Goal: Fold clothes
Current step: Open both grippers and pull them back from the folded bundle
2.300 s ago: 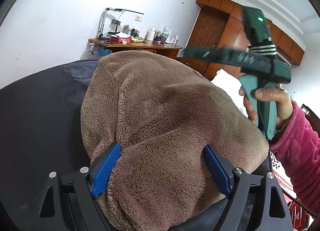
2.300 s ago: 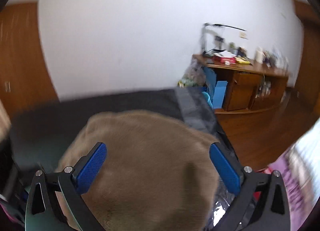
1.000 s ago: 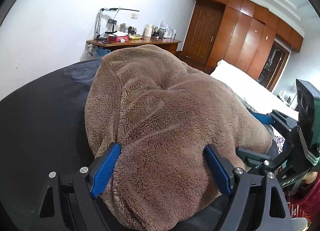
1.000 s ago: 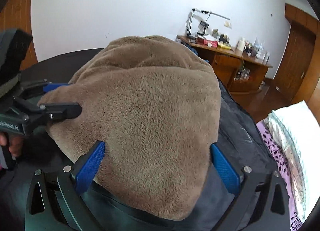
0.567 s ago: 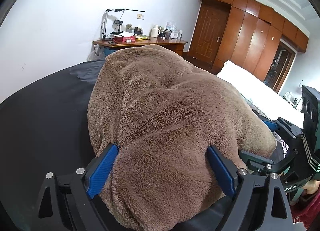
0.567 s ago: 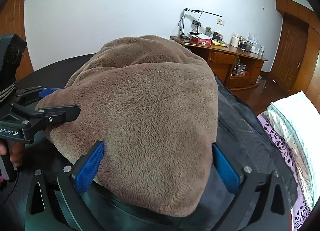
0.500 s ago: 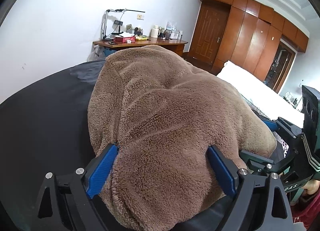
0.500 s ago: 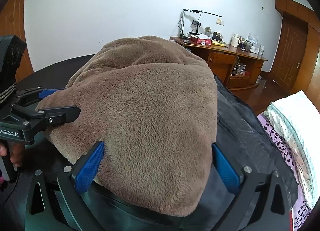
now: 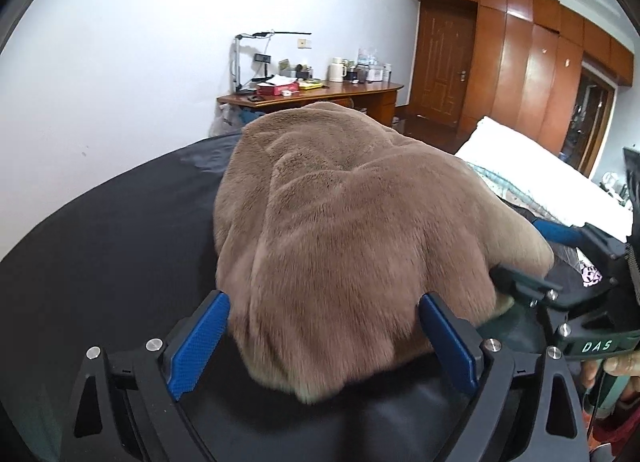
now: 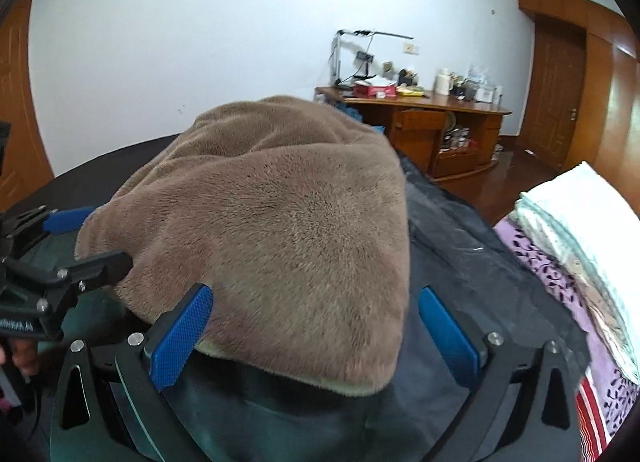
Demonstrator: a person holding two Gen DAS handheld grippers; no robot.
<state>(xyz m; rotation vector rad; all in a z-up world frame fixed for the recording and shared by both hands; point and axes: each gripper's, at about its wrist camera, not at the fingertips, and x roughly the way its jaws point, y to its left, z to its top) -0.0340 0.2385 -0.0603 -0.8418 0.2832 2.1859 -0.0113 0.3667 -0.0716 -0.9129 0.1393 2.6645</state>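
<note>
- Left gripper [image 9: 324,336]: jaws spread wide, straddling near edge of brown fleece garment [image 9: 352,229], gripping nothing.
- Right gripper [image 10: 314,328]: likewise spread, at same edge beside it.
- Garment: heaped on black cover [image 9: 100,246]; wooden desk [image 10: 432,105] behind.

The fleece [image 9: 352,229] covers the black sheet [image 9: 112,246] beneath it and hides the desk's [image 9: 320,91] lower front at 12 o'clock. Its near hem blurs at 6 o'clock. The right gripper [image 9: 532,258] is cut off at 3 o'clock; its lower fingertip sinks into the pile. Desk clutter is too small to tell.
</note>
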